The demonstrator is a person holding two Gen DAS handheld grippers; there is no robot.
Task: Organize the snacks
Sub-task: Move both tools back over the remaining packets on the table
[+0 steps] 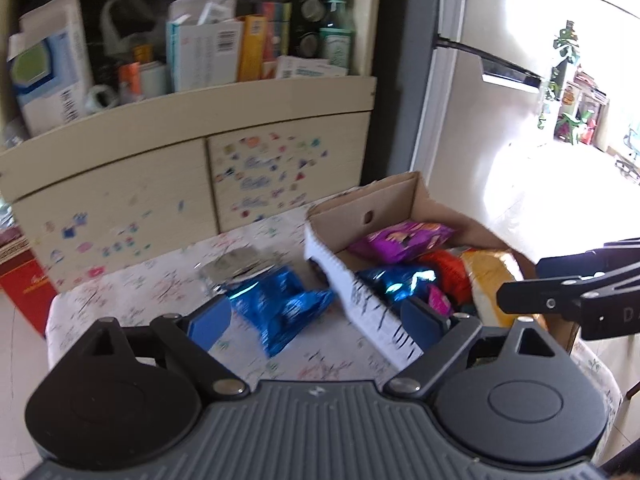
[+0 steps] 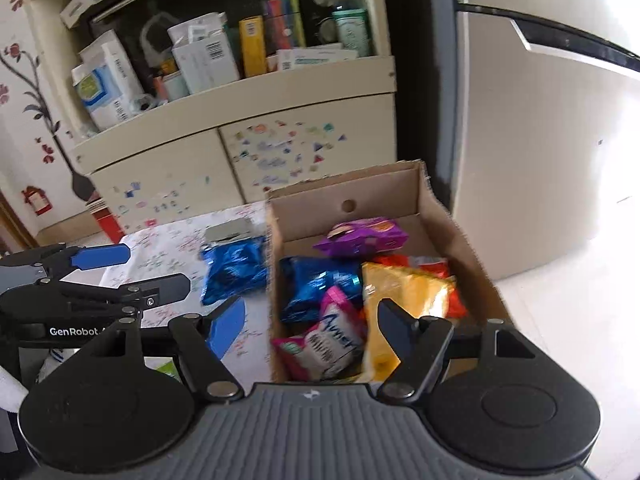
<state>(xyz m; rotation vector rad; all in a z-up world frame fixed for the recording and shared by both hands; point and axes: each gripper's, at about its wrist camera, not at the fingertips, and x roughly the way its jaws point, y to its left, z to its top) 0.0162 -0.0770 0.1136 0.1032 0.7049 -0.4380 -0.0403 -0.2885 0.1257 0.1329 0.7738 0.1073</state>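
A blue foil snack bag lies on the surface just outside the cardboard box, touching or almost touching its near wall. Inside the box sit a purple bag, another blue bag, a pink-and-white bag, a yellow bag and a red one.

The left claw is spread wide and empty, straddling the loose bag and the box wall; closing here would likely pinch cardboard along with foil, or tip the light box. The foil also looks slippery and crushable. The right claw hangs released over the box and could collide with the left claw.

The surface wears a floral cloth; a silver packet lies behind the bag. Beyond stand a stickered cabinet with a cluttered shelf, and a pale tiled floor.
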